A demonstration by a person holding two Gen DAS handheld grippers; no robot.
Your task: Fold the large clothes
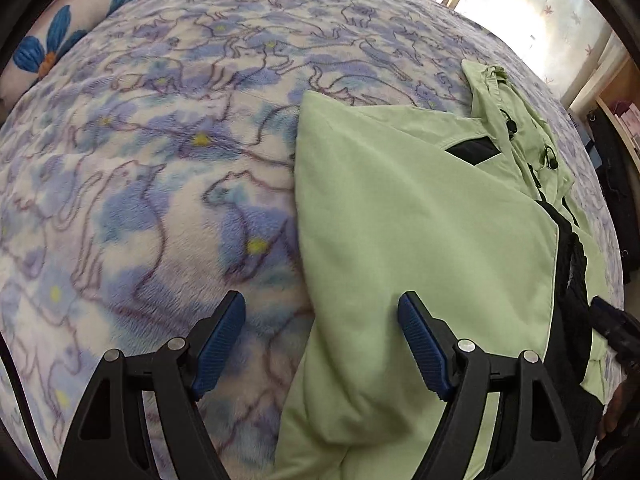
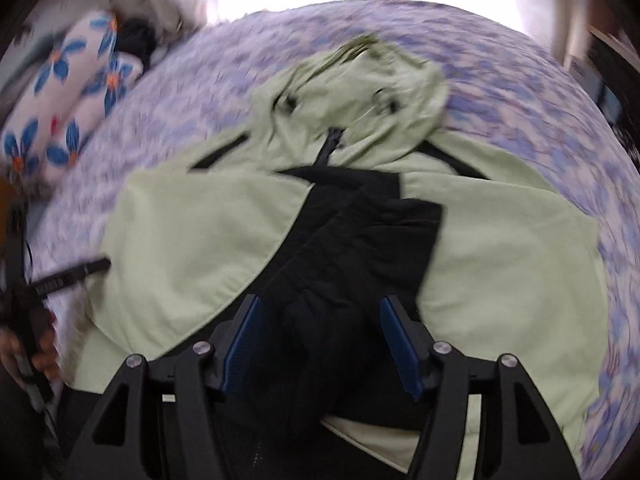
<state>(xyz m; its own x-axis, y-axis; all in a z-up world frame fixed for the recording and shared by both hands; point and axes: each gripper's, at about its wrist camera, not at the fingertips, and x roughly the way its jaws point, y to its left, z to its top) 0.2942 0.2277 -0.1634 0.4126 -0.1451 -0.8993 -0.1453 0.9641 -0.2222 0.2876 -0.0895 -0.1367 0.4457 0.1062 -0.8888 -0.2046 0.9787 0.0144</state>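
A pale green hooded jacket [image 1: 420, 220] lies on the bed with both side panels folded inward. Its black inner fabric [image 2: 352, 240] shows down the middle, and the hood [image 2: 360, 92] points away from me. My left gripper [image 1: 322, 304] hangs open over the jacket's left folded edge, one finger above the blanket and one above the green cloth, nothing pinched. My right gripper [image 2: 322, 306] stands open above the black middle strip. The dark cloth shows between its blue pads [image 2: 240, 344], which do not press on it. The right wrist view is blurred.
A fleece blanket [image 1: 160, 160] with blue and purple flowers covers the bed. Flowered pillows [image 2: 60, 92] lie at the far left, with a dark bundle [image 2: 138, 40] behind them. A bright curtained window [image 1: 540, 8] is beyond the bed and shelving [image 1: 616, 120] at the right. A hand [image 2: 40, 356] holds the left gripper's handle.
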